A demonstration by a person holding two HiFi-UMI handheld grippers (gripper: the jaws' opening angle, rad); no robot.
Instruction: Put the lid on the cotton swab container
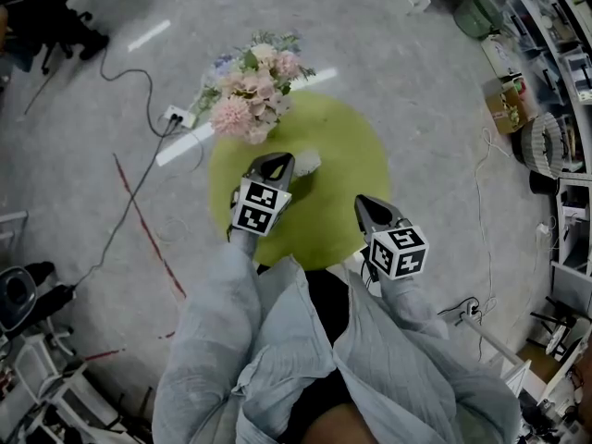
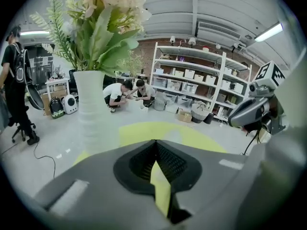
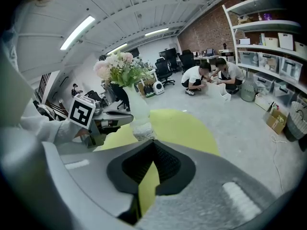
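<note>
- The cotton swab container (image 1: 306, 163) sits just to the right of the left gripper (image 1: 277, 163). The right gripper (image 1: 366, 205) is farther away.
- Both grippers are closed tight and hold nothing.

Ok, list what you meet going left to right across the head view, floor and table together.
White power strip on the floor → grey left tool → small clear cotton swab container → grey right tool.
</note>
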